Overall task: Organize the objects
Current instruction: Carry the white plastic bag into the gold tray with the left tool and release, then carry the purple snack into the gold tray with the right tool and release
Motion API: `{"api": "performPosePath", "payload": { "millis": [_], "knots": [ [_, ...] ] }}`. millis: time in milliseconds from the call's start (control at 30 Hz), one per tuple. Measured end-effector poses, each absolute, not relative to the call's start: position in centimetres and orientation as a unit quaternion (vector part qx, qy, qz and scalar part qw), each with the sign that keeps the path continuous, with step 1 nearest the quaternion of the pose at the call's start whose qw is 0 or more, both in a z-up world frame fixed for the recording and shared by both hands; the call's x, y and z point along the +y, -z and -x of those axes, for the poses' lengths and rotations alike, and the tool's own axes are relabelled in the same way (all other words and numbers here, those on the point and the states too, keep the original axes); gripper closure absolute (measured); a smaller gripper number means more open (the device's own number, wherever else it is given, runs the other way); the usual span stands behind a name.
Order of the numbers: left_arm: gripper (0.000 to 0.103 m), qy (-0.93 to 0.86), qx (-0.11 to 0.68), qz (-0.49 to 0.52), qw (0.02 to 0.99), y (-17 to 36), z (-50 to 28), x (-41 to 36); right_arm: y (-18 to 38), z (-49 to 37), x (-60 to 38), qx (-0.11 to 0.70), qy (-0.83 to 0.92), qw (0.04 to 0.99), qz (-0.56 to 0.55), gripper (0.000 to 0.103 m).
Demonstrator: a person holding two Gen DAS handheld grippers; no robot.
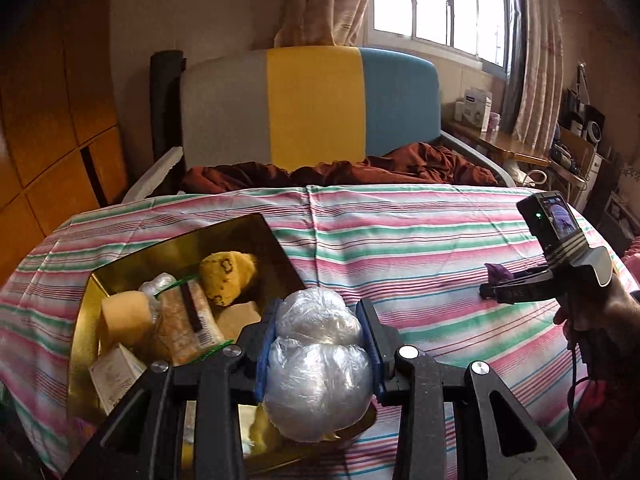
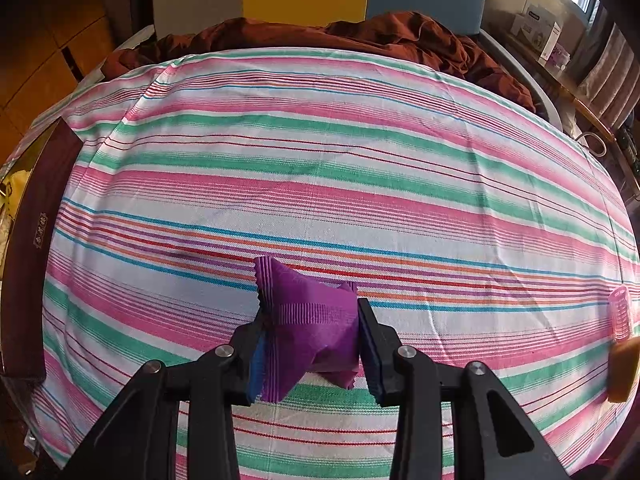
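My left gripper (image 1: 318, 344) is shut on a clear plastic-wrapped bundle (image 1: 318, 376), held just above the near right corner of a gold tin box (image 1: 86, 332). Inside the box lie a yellow sponge-like cake (image 1: 228, 278), a wrapped bar with a barcode (image 1: 188, 328) and pale blocks (image 1: 118, 318). My right gripper (image 2: 310, 344) is shut on a purple crinkled packet (image 2: 308, 320), low over the striped sheet (image 2: 320, 160). In the left wrist view the right gripper (image 1: 490, 284) sits at the right with a hand (image 1: 596, 320) on its handle.
The box's dark maroon outer wall (image 2: 28, 260) runs along the left edge of the right wrist view. A pink wrapped item (image 2: 620, 312) and an orange piece (image 2: 622, 372) lie at the sheet's right edge. A brown blanket (image 1: 360, 170), a headboard (image 1: 312, 104) and a cluttered side table (image 1: 504, 144) stand beyond.
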State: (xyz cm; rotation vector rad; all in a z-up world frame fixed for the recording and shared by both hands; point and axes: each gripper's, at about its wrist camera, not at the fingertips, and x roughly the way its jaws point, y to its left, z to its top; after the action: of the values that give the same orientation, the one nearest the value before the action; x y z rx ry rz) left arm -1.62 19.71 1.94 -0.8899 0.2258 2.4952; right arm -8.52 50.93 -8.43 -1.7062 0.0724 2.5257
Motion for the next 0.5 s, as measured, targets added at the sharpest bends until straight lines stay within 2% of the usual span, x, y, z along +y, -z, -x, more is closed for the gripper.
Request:
{"api": "performPosePath", "payload": {
  "millis": [233, 433, 500],
  "knots": [
    [0.065, -0.92, 0.06, 0.337, 0.191, -1.1, 4.1, 15.7, 8.2, 8.1, 50.5, 0.019, -0.828, 0.049, 0.559, 0.064],
    [0.063, -0.913, 0.012, 0.382, 0.143, 1.2, 7.6, 10.9, 8.0, 8.1, 50.2, 0.014, -0.83, 0.055, 0.555, 0.066],
    [0.057, -0.911, 0.001, 0.393, 0.129, 1.8, 8.2, 9.4, 7.9, 8.2, 49.9, 0.011, -0.831, 0.053, 0.553, 0.066]
  ]
}}
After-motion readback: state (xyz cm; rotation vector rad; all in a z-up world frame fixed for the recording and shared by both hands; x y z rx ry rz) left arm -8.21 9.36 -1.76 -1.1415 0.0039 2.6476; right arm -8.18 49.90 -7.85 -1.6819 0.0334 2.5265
